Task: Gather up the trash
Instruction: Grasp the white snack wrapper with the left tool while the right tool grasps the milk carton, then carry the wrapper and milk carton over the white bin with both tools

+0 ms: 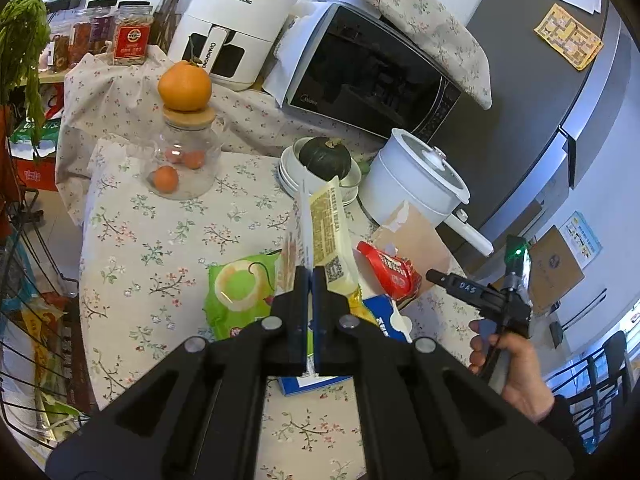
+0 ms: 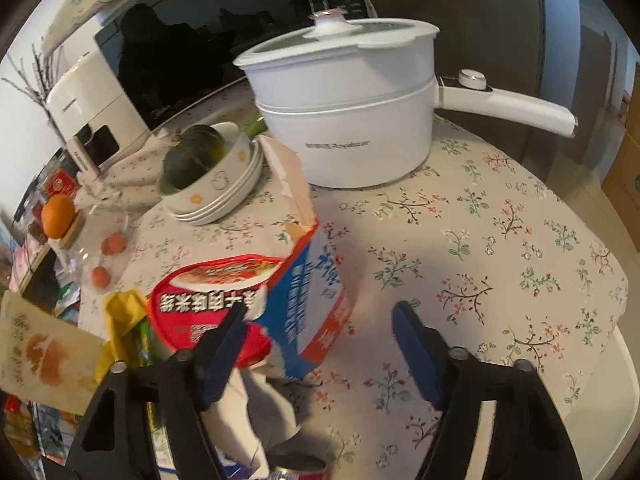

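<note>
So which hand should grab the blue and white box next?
Probably the right. The right gripper is open with the blue and white box between its fingers, while the left gripper is shut on a cream wrapper.

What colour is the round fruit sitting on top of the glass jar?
Orange. It rests on the jar's wooden lid, clearest in the left wrist view.

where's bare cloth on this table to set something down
Bare tablecloth lies in front of the white pot, right of the blue carton. More between the glass jar and green wrapper. Crowded around the red lid.
</note>
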Demonstrator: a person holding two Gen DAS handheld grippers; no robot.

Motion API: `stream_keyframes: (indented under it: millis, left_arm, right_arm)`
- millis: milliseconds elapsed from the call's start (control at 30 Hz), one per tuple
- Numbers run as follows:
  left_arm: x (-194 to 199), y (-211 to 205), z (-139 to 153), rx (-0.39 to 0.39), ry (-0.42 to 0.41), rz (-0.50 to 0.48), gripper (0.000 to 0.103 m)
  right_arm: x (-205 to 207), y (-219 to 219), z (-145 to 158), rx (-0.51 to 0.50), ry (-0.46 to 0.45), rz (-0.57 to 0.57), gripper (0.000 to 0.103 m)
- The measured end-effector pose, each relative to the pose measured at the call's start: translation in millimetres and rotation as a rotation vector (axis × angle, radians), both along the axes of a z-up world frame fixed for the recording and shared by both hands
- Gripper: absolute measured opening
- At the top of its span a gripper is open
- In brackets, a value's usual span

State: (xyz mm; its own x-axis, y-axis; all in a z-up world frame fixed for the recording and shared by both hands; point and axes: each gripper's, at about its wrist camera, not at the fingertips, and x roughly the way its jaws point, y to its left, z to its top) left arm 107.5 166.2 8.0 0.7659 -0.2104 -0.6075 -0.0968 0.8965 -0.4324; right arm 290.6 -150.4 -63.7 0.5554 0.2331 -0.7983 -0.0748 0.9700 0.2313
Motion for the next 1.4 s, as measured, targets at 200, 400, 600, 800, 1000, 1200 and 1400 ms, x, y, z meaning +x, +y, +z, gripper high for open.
stream_keyframes:
  millis: [200,400,600,800,1000,1200,1400]
  left_arm:
    - [1,-5,1,0.010,0.000,-0.011,0.002]
    - [2,-9,-1,0.029,0.009,-0.021,0.002]
    - [-1,-12,6,0.036,-0.013,-0.017,0.002]
    - [-5,-17,14,0.040,-0.045,-0.023,0.002]
    - [-7,-32,19,0.047,-0.066,-0.063,0.002]
    - [-8,-55,24,0.055,-0.086,-0.118,0.002]
    - [-7,-78,33,0.046,-0.114,-0.169,0.002]
  right_arm:
    - [2,-8,-5,-0.034,-0.004,0.023,0.021]
    - [-5,-24,7,-0.060,-0.015,0.030,0.003]
    - [-20,-39,27,-0.088,-0.057,0.029,0.002]
    - [-34,-61,50,-0.077,-0.103,-0.009,0.002]
    - [-54,-77,69,-0.064,-0.130,-0.005,0.002]
    - [-78,-93,84,-0.062,-0.152,0.001,0.002]
    - [-97,-115,90,-0.049,-0.154,-0.014,0.002]
